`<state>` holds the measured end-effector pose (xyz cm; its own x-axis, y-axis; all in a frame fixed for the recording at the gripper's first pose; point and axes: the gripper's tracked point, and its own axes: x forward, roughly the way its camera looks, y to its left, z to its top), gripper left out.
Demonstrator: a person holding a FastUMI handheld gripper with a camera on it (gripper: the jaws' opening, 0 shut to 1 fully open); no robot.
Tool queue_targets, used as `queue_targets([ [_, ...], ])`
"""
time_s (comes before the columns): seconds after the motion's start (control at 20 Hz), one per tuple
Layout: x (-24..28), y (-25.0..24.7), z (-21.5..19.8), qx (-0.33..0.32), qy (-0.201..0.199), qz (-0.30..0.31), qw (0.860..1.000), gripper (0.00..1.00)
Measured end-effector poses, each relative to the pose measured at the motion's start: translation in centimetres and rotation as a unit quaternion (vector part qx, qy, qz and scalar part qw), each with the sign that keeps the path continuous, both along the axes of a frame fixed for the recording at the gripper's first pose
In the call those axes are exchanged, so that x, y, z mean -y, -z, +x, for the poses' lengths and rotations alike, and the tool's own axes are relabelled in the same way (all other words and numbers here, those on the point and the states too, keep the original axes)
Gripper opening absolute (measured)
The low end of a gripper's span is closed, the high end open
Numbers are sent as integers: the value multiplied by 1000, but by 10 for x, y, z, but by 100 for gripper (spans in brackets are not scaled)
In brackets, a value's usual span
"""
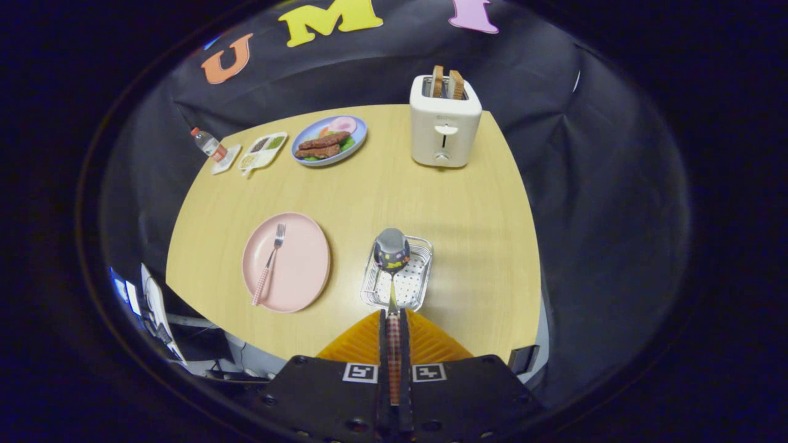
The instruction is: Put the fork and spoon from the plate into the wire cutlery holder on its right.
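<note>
Steel spoon with checked red handle (392, 271) clamped between my gripper (393, 317) fingers, both pressing handle, bowl up above silver wire cutlery holder (420, 283). Steel fork with matching checked handle (269, 264) lies on round pink plate (308, 271), left of holder, on pale wooden table (381, 191). Beyond: cream toaster holding bread (444, 126), blue plate of food (329, 141).
</note>
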<state>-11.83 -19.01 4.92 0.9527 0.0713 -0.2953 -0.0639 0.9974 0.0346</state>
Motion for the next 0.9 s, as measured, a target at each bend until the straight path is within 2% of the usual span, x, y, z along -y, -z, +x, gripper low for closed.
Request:
queue_targets([
  [0.15, -3, 8, 7, -42, -21, -7, 999, 6],
  [0.45, 1, 14, 30, -143, -14, 15, 989, 5],
  [0.65, -7, 18, 38, -220, -12, 34, 975, 7],
  [0.9, -10, 10, 54, -245, -8, 23, 969, 7],
])
